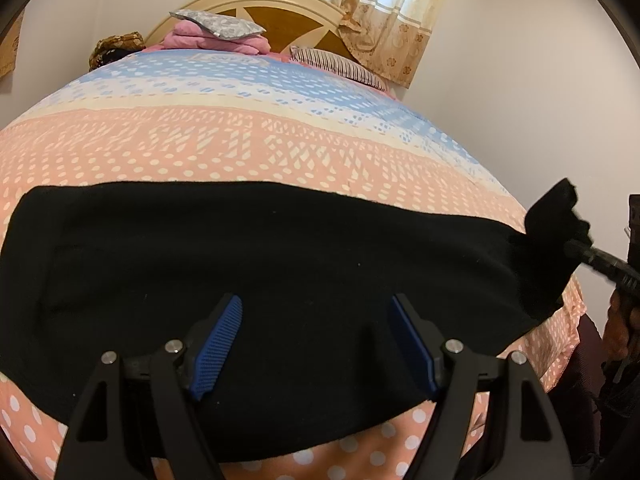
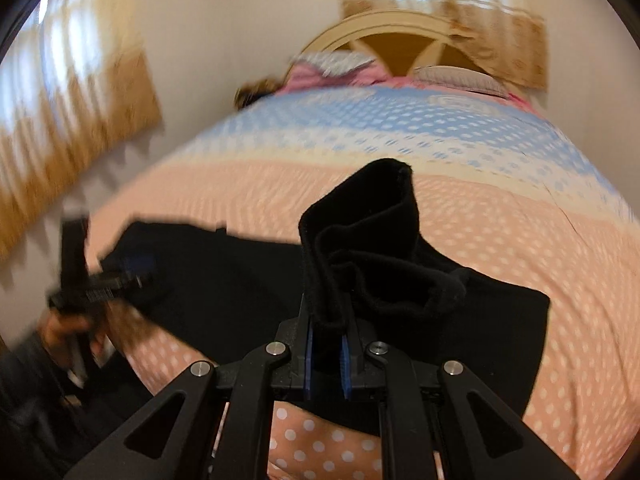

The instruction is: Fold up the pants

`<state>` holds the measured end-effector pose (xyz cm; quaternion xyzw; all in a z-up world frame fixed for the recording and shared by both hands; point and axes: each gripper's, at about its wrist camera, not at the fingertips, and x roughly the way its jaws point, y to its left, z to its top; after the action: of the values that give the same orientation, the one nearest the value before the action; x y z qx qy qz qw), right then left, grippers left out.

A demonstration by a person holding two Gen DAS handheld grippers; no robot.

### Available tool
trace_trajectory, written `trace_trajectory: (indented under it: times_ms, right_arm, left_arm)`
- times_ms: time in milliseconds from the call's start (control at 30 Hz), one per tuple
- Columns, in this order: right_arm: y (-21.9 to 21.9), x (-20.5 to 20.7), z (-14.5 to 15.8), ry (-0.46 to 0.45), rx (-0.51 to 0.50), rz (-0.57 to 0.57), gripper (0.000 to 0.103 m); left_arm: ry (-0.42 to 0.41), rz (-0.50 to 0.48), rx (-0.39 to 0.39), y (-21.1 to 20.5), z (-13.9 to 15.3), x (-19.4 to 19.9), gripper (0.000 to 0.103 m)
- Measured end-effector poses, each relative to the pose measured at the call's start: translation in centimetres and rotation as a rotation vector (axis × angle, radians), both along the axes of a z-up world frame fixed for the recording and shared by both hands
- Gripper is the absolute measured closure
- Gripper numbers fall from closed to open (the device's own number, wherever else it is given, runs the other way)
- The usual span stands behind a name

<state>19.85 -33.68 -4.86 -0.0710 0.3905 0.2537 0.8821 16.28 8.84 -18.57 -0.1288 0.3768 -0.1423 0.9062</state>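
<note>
Black pants (image 1: 280, 264) lie spread across the pink-and-blue dotted bedspread (image 1: 240, 148). In the left wrist view my left gripper (image 1: 316, 344) hovers over their near edge, jaws wide apart, with only flat cloth below the blue pads (image 1: 218, 348). At the right edge of that view my right gripper (image 1: 580, 250) holds the pants' end (image 1: 556, 216) lifted off the bed. The right wrist view is motion-blurred. There my right gripper (image 2: 326, 344) is shut on a bunched fold of the pants (image 2: 360, 248). My left gripper (image 2: 116, 272) shows at the far left in a hand (image 2: 68, 332).
At the head of the bed stand a cream and wood headboard (image 1: 280, 16), a pink folded cloth (image 1: 224, 40) under a grey patterned pillow (image 1: 220, 24), and a striped pillow (image 1: 340, 66). Curtains (image 1: 384, 12) hang behind. The bed's right edge (image 1: 568, 320) drops off near the right gripper.
</note>
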Motion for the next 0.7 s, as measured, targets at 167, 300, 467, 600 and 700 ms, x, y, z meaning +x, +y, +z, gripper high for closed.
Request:
trace_trajectory:
  times_ms: [167, 300, 467, 600, 700]
  right_arm:
    - [4.6, -0.1, -3.5, 0.017, -0.22, 0.097, 0.092]
    - [4.4, 0.9, -4.8, 0.091, -0.187, 0.108, 0.05]
    - [-0.1, -0.5, -3.8, 0.128, -0.009, 0.105, 0.048]
    - [-3.8, -1.5, -3.4, 0.087, 0.047, 0.05, 0.048]
    - [-6.6, -1.7, -3.7, 0.071, 0.101, -0.051, 0.048]
  left_arm:
    - [0.0, 0.003, -0.003, 0.0, 0.0, -0.1, 0.025]
    - [0.003, -0.002, -0.004, -0.1, 0.2, -0.2, 0.025]
    - [0.007, -0.077, -0.078, -1.6, 1.2, -0.4, 0.025]
    - [0.01, -0.182, -0.087, -5.5, 1.9, 0.4, 0.025]
    - [0.014, -0.255, -0.09, -9.3, 2.7, 1.2, 0.025]
